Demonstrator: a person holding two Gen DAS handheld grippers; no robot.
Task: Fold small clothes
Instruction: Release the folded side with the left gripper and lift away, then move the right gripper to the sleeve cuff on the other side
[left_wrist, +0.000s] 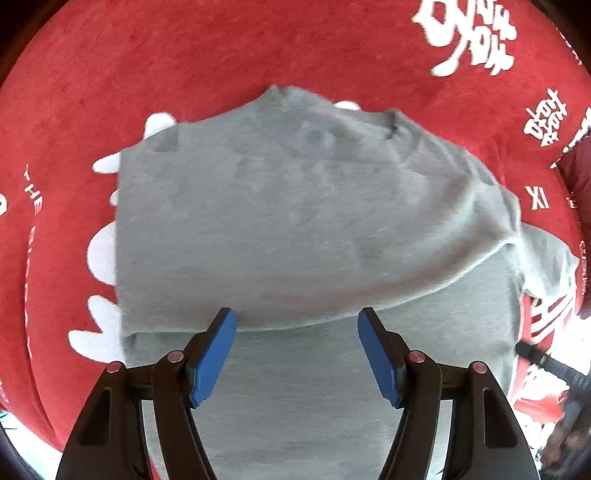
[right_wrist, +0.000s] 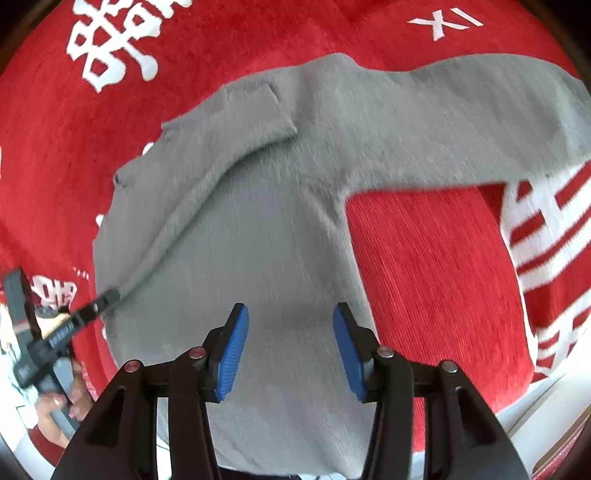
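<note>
grey sweater (right_wrist: 258, 221) on red blanket (right_wrist: 424, 277): left side folded in, right sleeve still spread; left gripper (left_wrist: 297, 354) and right gripper (right_wrist: 290, 349) gape, empty

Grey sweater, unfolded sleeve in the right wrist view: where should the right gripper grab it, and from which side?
Probably at the cuff end of the outstretched sleeve of the grey sweater, coming from above. That sleeve lies flat on the red cloth, sticking out sideways from the body, so its free end can be pinched and carried across. The other sleeve already lies folded over the body. The right gripper is open and empty.
</note>
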